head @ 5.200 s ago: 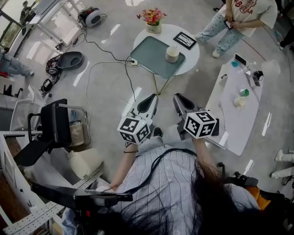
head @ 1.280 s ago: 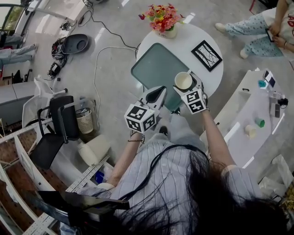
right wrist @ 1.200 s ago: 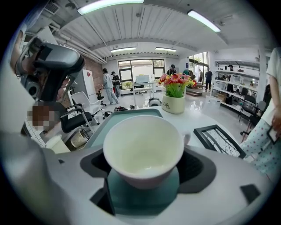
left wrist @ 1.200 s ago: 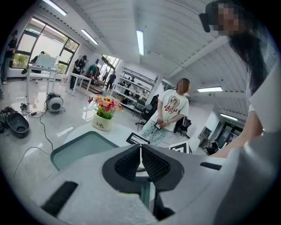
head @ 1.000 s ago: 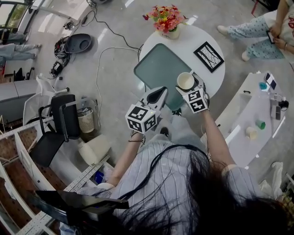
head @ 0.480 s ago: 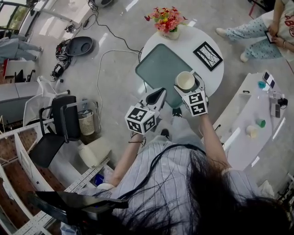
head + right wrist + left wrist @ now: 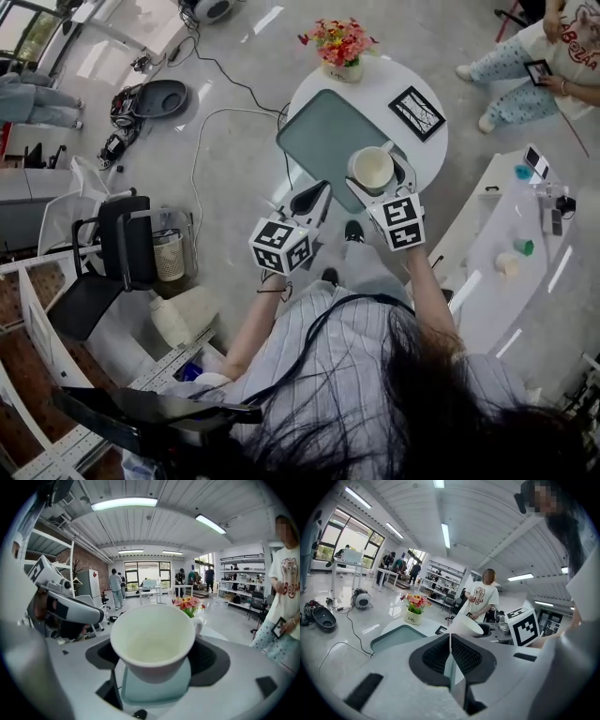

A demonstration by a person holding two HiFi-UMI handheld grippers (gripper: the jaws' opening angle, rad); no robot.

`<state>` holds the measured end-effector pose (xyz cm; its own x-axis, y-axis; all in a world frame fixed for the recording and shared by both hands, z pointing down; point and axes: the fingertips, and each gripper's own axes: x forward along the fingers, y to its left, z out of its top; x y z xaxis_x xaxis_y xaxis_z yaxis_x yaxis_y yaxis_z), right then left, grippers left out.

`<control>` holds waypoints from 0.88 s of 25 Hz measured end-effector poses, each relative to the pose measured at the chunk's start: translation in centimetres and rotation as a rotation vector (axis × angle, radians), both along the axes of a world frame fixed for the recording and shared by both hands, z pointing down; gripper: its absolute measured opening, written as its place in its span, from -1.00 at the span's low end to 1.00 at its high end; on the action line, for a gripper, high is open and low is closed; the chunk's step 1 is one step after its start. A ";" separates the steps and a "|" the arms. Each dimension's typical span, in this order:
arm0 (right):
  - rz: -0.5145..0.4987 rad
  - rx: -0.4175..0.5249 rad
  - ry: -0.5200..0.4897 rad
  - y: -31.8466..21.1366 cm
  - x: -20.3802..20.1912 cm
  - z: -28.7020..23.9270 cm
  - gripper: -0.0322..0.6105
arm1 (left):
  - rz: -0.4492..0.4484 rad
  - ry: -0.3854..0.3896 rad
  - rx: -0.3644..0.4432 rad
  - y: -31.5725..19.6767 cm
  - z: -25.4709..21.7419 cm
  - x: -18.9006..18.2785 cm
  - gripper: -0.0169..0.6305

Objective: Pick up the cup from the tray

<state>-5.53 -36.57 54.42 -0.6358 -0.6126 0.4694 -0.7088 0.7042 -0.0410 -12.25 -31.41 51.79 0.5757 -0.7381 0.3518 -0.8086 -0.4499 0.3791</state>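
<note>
A white cup (image 7: pixel 372 170) with a handle is held upright above the near right edge of the grey-green tray (image 7: pixel 323 131) on the round white table (image 7: pixel 427 150). My right gripper (image 7: pixel 376 178) is shut on the cup, one jaw on each side of its body. From the right gripper view the empty cup (image 7: pixel 153 639) fills the space in my right gripper (image 7: pixel 154 660), with the tray (image 7: pixel 157 688) below it. My left gripper (image 7: pixel 316 190) hovers left of the cup near the tray's front edge. Its jaws meet with nothing between them, as my left gripper (image 7: pixel 450 641) shows.
A pot of flowers (image 7: pixel 339 44) stands at the table's far edge and a framed picture (image 7: pixel 417 112) lies right of the tray. A long white table (image 7: pixel 497 253) with small items is to the right. A person (image 7: pixel 553 56) sits beyond it. Cables and a black chair (image 7: pixel 122 253) are on the left.
My right gripper closed on the cup and has drawn back toward me with it; the cup now looks larger and is off the tray. The left gripper stayed shut beside it.
</note>
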 end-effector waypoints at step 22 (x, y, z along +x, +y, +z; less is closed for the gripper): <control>0.032 -0.010 -0.083 15.4 -3.5 -5.2 0.35 | -0.039 -0.009 0.067 13.8 -2.3 -5.1 -0.91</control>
